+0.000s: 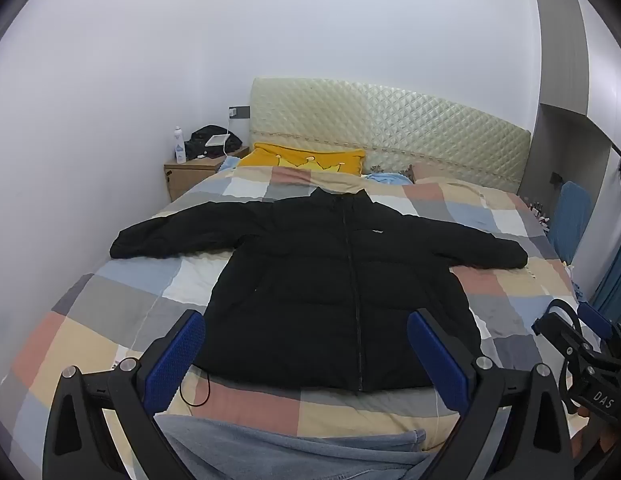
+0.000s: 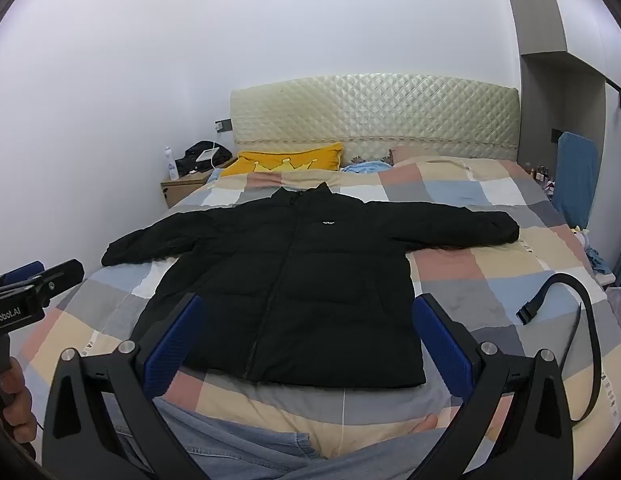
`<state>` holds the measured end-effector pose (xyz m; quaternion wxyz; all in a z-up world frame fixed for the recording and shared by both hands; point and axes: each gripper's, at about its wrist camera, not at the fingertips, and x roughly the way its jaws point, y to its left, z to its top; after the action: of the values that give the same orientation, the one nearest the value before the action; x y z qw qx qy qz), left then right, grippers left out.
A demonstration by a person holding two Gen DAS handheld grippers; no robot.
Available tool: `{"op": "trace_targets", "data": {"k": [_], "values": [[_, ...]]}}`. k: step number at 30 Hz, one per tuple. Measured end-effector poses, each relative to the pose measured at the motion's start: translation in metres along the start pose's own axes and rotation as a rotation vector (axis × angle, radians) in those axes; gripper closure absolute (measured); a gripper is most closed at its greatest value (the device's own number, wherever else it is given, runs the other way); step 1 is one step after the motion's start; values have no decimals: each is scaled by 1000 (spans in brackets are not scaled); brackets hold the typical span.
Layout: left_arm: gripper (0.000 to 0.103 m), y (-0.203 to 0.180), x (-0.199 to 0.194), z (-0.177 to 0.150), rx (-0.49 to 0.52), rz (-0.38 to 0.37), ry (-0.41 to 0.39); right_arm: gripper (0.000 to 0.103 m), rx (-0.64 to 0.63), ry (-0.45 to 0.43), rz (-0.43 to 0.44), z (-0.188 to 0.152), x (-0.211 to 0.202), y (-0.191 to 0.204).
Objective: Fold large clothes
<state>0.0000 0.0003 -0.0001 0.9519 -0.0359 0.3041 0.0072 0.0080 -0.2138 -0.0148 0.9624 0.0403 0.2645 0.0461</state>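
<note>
We had the jacket laid flat on the bed, front up, zip closed, collar toward the headboard, both sleeves spread out to the sides. No fold made yet, so we judged this the very start: garment spread, nothing gripped.

Both tongs stood wide open w/ nothing between the pads. The left gripper hung over the near hem, pointing down at a slant across the jacket; the hem showed between its blue fingers but not touching them, as far as we could tell. The right gripper sat just beside it in the same slanted pose, its pads framing the hem's right half. Each one showed at the edge of the other's view, so they were side by side, near the foot of the bed. A hand held the left handle; denim legs showed at the bottom of both views.

Next move, by our guess: go for a sleeve first, prob. one gripper to a cuff and the other to the shoulder, then bring the sleeve in over the chest. The jacket looked puffy and thick, so pads would need a deep bite on the fabric, else it would slip.

A black strap lay on the bed to the right, apart from the jacket and out of the way.
</note>
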Motion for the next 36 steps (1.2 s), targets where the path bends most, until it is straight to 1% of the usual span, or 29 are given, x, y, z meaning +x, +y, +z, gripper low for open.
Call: {"op": "trace_targets", "data": {"k": [7, 13, 16, 20, 22, 24, 28, 36], "values": [[1, 6, 2, 2, 4, -10, 9, 0, -8, 7, -17, -1, 7, 3], [1, 0, 2, 2, 28, 22, -9, 0, -4, 13, -24, 1, 7, 5], [1, 0, 4, 2, 24, 2, 0, 0, 7, 3, -26, 4, 4, 4], [1, 1, 5, 5, 23, 15, 3, 0, 5, 0, -28, 3, 3, 3], [1, 2, 7, 4, 15, 5, 3, 0, 9, -1, -26, 2, 2, 2], [1, 4, 9, 4, 5, -22, 10, 0, 10, 1, -21, 1, 2, 3], [1, 7, 13, 3, 1, -4, 21, 0, -2, 9, -17, -1, 2, 5], [1, 8, 20, 2, -7, -6, 43, 0, -1, 13, -18, -2, 3, 6]]}}
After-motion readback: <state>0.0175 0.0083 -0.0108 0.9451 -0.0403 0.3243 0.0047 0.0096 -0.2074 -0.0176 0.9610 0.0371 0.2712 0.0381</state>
